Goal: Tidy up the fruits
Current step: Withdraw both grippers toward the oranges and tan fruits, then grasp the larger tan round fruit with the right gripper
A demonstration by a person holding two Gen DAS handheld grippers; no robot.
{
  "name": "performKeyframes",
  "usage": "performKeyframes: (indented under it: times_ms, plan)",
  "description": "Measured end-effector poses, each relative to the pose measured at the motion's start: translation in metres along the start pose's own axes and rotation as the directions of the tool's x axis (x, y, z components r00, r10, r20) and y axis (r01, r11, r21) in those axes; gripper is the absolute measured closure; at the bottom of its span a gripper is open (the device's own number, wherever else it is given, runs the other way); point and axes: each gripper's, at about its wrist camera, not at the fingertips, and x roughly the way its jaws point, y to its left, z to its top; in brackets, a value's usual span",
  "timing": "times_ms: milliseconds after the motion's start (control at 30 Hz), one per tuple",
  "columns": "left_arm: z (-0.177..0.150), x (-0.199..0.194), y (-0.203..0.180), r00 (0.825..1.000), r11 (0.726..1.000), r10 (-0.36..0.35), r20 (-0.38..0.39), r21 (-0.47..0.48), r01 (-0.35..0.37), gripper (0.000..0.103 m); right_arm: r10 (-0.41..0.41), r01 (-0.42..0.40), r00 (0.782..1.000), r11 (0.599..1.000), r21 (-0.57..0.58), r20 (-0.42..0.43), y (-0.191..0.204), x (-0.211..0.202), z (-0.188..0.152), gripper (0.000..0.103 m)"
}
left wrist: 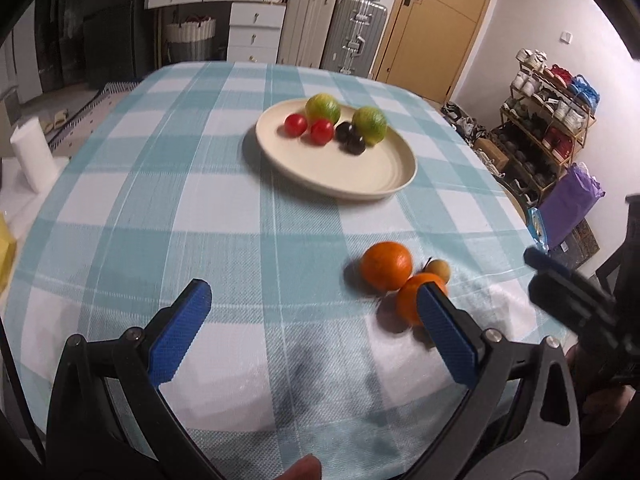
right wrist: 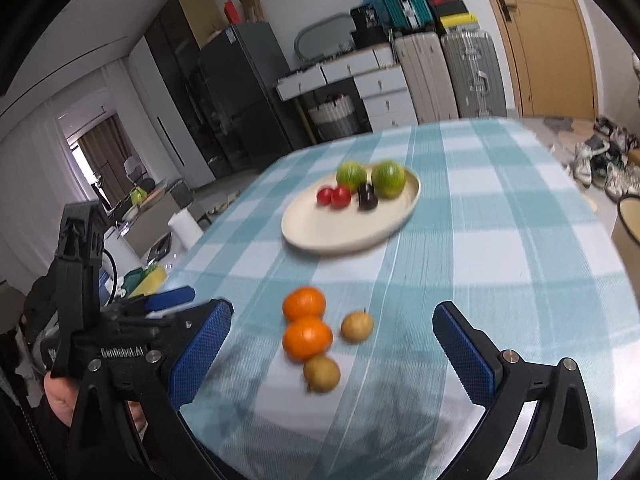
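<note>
Fruit could roll away. Both the left gripper (left wrist: pixel 312 320) and right gripper (right wrist: pixel 332 344) have wide, empty fingers. Two oranges (right wrist: pixel 306 338) and two small brown fruits (right wrist: pixel 322 373) sit touching on the tabletop (right wrist: pixel 500 240), near the plate (right wrist: pixel 340 236). A bump scatters them.

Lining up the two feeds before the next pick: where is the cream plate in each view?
Left wrist: the plate is above centre, past the open left gripper, beyond the oranges.
Right wrist: the plate is at centre, past the open right gripper, beyond the oranges.
Shared landmark: the silver suitcase by the door behind the table.
</note>
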Motion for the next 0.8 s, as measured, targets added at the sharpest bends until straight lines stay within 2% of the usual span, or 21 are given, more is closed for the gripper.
performKeyframes:
  times_ms: [133,333,400,467,600,733,800]
  plan:
    - [-0.001,0.006,0.011,1.000,0.999,-0.003,-0.021,-0.041,0.002,0.001,-0.005,0.005,0.997,1.000,-0.006,-0.072,-0.002,0.013,-0.012,0.000]
    - [0.000,0.012,0.015,1.000,0.999,0.003,-0.028,-0.045,-0.004,0.001,-0.005,0.002,0.993,1.000,-0.026,-0.121,-0.001,0.027,-0.025,0.001]
    - [-0.001,0.013,0.015,0.999,0.999,0.002,-0.035,-0.045,-0.004,0.001,-0.007,0.002,0.992,0.999,-0.038,-0.128,0.001,0.030,-0.028,0.007]
    - [-0.002,0.016,0.016,0.999,0.999,0.000,-0.046,-0.049,-0.003,0.001,-0.010,0.003,0.990,0.999,-0.050,-0.142,0.002,0.034,-0.031,0.019]
    - [-0.004,0.019,0.017,0.998,0.999,0.003,-0.055,-0.051,-0.006,0.001,-0.007,-0.003,0.988,0.998,-0.068,-0.156,0.005,0.038,-0.034,0.025]
    - [-0.005,0.019,0.017,0.998,0.999,0.006,-0.058,-0.051,-0.009,0.001,-0.014,-0.003,0.986,0.995,-0.103,-0.164,0.011,0.042,-0.036,0.047]
    - [-0.005,0.020,0.017,0.998,0.999,0.007,-0.059,-0.049,-0.010,0.001,-0.018,-0.004,0.985,0.992,-0.125,-0.171,0.015,0.045,-0.037,0.052]
